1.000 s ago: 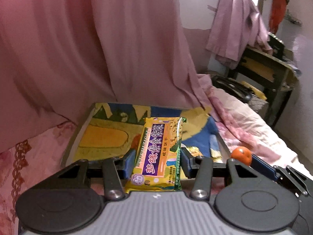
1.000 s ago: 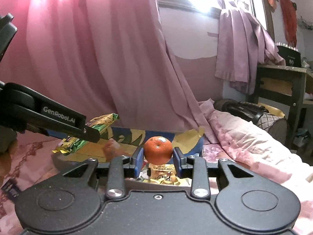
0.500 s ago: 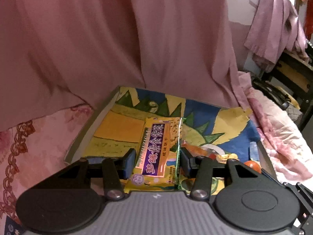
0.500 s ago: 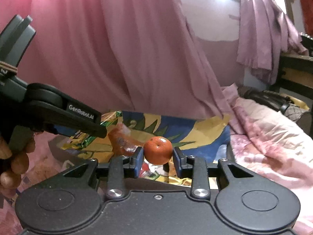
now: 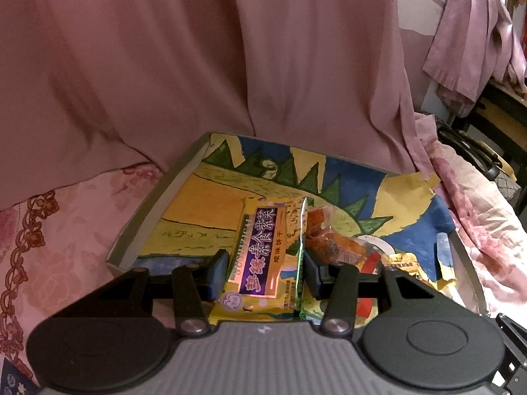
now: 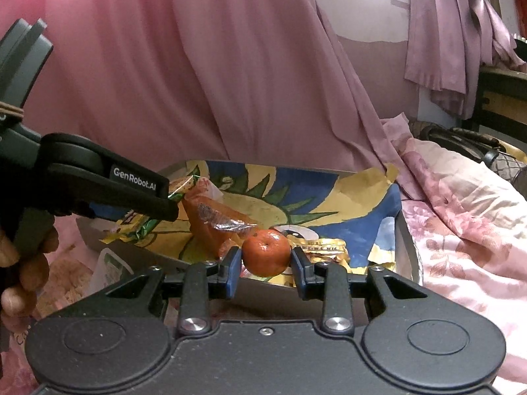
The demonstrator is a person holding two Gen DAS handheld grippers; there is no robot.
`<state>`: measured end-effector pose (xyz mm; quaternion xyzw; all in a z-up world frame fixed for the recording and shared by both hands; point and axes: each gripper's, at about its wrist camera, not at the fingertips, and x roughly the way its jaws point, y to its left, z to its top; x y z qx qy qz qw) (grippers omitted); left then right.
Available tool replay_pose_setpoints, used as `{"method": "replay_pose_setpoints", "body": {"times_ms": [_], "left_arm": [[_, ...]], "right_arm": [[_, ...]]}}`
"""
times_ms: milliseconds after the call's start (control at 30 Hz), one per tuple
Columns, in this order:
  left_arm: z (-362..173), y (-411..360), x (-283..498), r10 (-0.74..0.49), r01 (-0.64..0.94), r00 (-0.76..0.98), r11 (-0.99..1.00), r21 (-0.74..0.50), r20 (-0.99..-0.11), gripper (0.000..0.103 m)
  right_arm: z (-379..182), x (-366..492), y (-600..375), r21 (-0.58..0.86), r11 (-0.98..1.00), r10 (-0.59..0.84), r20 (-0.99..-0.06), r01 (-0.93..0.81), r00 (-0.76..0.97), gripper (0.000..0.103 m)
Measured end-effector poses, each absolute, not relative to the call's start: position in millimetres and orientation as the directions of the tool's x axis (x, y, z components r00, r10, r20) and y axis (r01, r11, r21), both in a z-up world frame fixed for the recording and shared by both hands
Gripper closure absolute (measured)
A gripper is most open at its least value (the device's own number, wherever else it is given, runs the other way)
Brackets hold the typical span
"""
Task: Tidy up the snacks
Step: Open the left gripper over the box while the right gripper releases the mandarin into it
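My left gripper (image 5: 265, 271) is shut on a yellow and purple biscuit packet (image 5: 263, 256) and holds it over the near left part of a shallow tray (image 5: 151, 210) lined with a colourful painted sheet. My right gripper (image 6: 266, 261) is shut on a small orange tangerine (image 6: 266, 251) just above the tray's near edge (image 6: 141, 256). In the tray lie an orange snack packet (image 6: 214, 220) and a gold packet (image 6: 322, 247). The left gripper also shows in the right wrist view (image 6: 98, 184), at the left.
The tray sits on a pink floral bedsheet (image 6: 467, 230). A pink curtain (image 5: 230, 65) hangs close behind it. A white-lidded item (image 6: 108, 263) lies on the bed by the tray's near left corner. A dark table (image 6: 504, 95) and a bag (image 6: 467, 138) stand at the right.
Both grippers have moved forward and lower, over the tray, each keeping its hold. The snack packets in the tray have come into view.
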<state>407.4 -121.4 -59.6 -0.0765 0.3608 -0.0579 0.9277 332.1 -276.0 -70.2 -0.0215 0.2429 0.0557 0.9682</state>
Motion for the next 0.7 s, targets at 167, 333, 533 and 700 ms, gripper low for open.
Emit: {"method": "replay_pose_setpoints", "body": {"times_ms": [167,333,533,700], "left_arm": [[-60,-122,406,-0.15,0.052,0.73,0.985,-0.165,-0.667,0.05],[-59,-121,405,-0.145,0.051,0.721,0.986,-0.156,-0.678,0.042],[-50,-120,398,-0.148,0.063,0.736,0.987,-0.151,-0.66,0.019],[-34,-114,386,-0.133,0.051,0.761,0.988,-0.146,-0.635,0.008]], "right_arm": [[-70,333,-276,-0.015,0.993,0.094,-0.473,-0.114,0.876,0.068],[-70,332,-276,-0.013,0.994,0.09,-0.47,-0.109,0.878,0.064],[-66,328,-276,-0.012,0.995,0.083,-0.451,-0.099,0.889,0.045],[-55,318,-279,-0.002,0.997,0.07,-0.416,-0.078,0.907,0.028]]}}
